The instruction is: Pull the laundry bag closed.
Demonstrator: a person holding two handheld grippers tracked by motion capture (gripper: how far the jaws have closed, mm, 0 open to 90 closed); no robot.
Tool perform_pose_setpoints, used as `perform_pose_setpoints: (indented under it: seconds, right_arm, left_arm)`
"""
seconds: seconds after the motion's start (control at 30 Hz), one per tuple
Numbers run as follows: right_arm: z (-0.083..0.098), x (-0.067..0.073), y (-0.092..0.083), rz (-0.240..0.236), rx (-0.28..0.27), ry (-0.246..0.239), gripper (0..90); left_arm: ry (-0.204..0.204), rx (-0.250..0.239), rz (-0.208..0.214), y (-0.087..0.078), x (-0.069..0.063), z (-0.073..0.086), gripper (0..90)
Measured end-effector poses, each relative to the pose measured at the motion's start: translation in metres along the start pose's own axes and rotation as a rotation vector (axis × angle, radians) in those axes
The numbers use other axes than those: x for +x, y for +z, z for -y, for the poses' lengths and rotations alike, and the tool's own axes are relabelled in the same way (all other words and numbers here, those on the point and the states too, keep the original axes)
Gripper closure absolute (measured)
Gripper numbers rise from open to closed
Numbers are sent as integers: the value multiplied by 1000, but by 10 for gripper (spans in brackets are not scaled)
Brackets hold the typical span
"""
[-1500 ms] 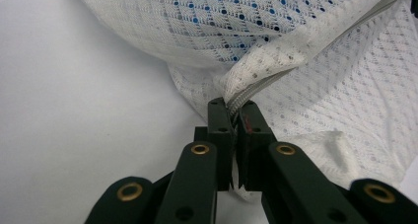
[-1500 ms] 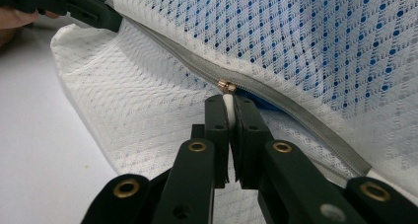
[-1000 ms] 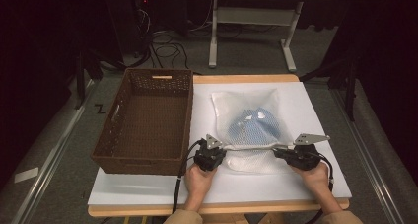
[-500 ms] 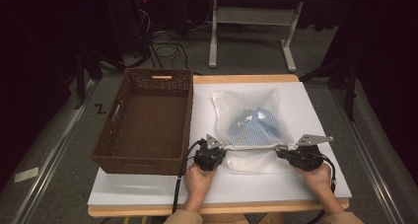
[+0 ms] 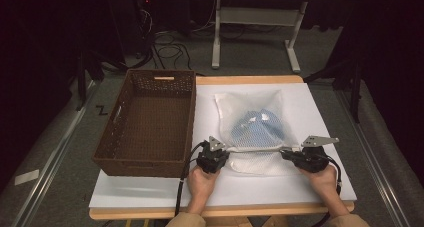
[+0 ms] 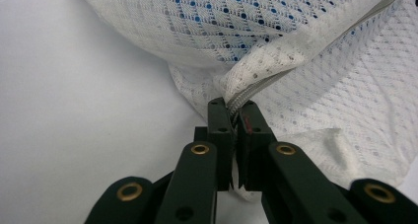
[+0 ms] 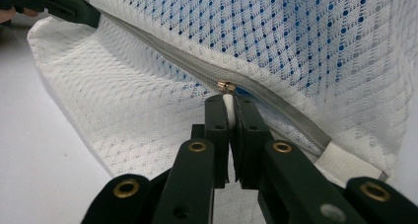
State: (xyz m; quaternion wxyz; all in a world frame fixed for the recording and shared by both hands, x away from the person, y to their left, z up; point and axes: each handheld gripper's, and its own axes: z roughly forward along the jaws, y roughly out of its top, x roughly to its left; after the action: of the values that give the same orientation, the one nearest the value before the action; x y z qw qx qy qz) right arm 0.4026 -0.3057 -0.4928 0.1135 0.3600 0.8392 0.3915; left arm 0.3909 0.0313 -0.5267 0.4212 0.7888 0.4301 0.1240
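Note:
A white mesh laundry bag (image 5: 252,124) with blue cloth (image 5: 257,129) inside lies on the white tabletop (image 5: 320,107). Its grey zipper (image 5: 255,149) runs taut along the near edge between my two grippers. My left gripper (image 5: 225,150) is shut on the zipper's left end, the mesh bag (image 6: 296,46) bunched at its tips (image 6: 235,110). My right gripper (image 5: 285,153) is shut on the white pull tab (image 7: 228,104), just below the brass slider (image 7: 226,86), near the zipper's right end. The blue cloth (image 7: 305,31) shows through the mesh.
A brown wicker basket (image 5: 145,119), with nothing in it, stands on the table's left part, close beside my left gripper. Bare white tabletop lies to the right and in front of the bag. Beyond the table are a desk frame (image 5: 252,34) and cables on the floor.

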Motion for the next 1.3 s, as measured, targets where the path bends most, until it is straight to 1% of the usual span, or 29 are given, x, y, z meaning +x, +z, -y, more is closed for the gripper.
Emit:
perform_pose_setpoints:
  seconds: [0.1, 0.5, 0.57, 0.6, 0.63, 0.7, 0.87, 1.07, 1.13, 1.3]
  right_arm:
    - [0, 0, 0, -2, 2, 7, 871]
    - [-1, -1, 0, 0, 2, 7, 871]
    - [-1, -1, -1, 8, 6, 7, 871]
    - [0, -3, -1, 1, 5, 7, 871]
    - [0, -4, -2, 8, 2, 12, 871]
    - [1, -5, -4, 7, 2, 23, 871]
    - [3, -8, -6, 13, -3, 24, 871]
    - [3, -8, -5, 21, -1, 26, 871]
    - [3, -8, -5, 30, 0, 21, 871]
    - [5, -11, -7, 34, 0, 34, 871]
  left_arm:
    - [0, 0, 3, 0, 0, 0, 861]
    - [0, 1, 5, 0, 0, 0, 861]
    - [0, 1, 6, 0, 0, 0, 861]
    - [0, 2, 5, 0, 0, 0, 862]
    - [-1, 1, 6, 0, 0, 0, 862]
    - [0, 2, 5, 0, 0, 0, 862]
    - [-1, 1, 5, 0, 0, 0, 861]
    - [0, 1, 5, 0, 0, 0, 861]
    - [0, 2, 5, 0, 0, 0, 861]
    - [0, 1, 4, 0, 0, 0, 862]
